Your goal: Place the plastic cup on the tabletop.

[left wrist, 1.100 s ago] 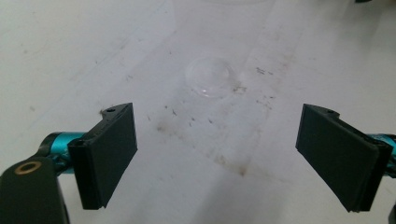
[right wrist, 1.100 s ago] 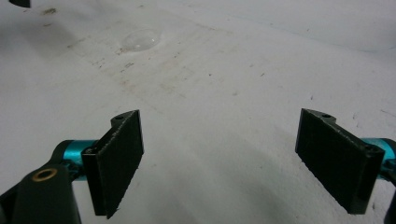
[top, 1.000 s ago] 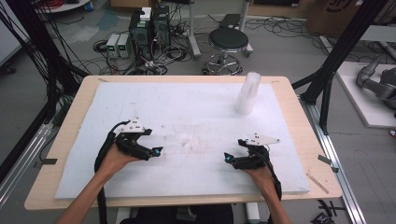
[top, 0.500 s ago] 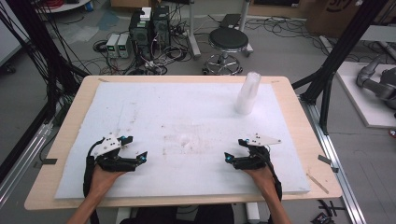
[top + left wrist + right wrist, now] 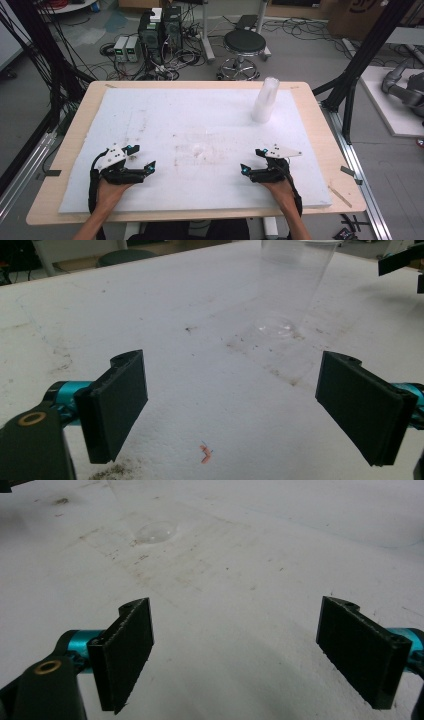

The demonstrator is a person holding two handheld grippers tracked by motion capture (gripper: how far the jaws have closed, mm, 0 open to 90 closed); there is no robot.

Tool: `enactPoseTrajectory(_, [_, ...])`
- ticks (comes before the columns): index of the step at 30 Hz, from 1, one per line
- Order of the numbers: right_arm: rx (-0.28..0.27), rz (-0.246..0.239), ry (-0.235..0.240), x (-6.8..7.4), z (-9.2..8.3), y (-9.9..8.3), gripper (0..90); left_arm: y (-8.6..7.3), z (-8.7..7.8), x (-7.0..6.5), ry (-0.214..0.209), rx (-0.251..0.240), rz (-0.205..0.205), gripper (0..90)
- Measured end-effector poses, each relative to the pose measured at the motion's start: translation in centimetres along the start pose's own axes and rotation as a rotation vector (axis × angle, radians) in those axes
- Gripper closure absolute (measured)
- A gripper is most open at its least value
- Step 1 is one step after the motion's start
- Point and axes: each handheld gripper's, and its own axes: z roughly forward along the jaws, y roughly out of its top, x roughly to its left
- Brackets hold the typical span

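Observation:
A clear plastic cup (image 5: 287,287) stands upright on the white foam board (image 5: 165,115), faint at the board's middle (image 5: 198,148) in the high view. Its round base (image 5: 156,531) lies ahead of my right gripper. My left gripper (image 5: 144,156) rests near the board's front left, jaws wide apart with nothing between them (image 5: 232,410). My right gripper (image 5: 249,161) sits at the front right, also open and empty (image 5: 235,650). The two point inward toward each other, with the cup between them and a little farther back.
A tall stack of clear cups (image 5: 265,100) stands at the board's back right. The board lies on a wooden table (image 5: 82,125). Beyond the far edge are a stool (image 5: 244,45), computers and cables on the floor.
My left gripper has moved left and back toward the near edge, away from the board's middle. The right gripper has stayed where it was.

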Motion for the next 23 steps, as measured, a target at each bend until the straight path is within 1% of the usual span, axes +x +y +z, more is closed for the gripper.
enactPoseTrajectory(3, [0.003,-0.002,-0.002,0.06,0.03,0.0,15.1,0.02,0.05,0.01,0.002,0.004,-0.002,13.2])
enactPoseTrajectory(5, [0.001,-0.012,-0.003,0.06,0.03,0.0,15.1,0.02,0.01,0.05,0.002,0.006,0.0,13.2])
enactPoseTrajectory(13, [0.002,-0.003,-0.003,0.13,-0.04,-0.03,15.1,-0.01,-0.03,0.02,0.001,-0.001,0.001,13.2])
enactPoseTrajectory(23, [-0.001,-0.009,-0.005,0.17,-0.12,-0.09,15.1,-0.02,-0.02,-0.05,0.008,-0.002,0.002,13.2])
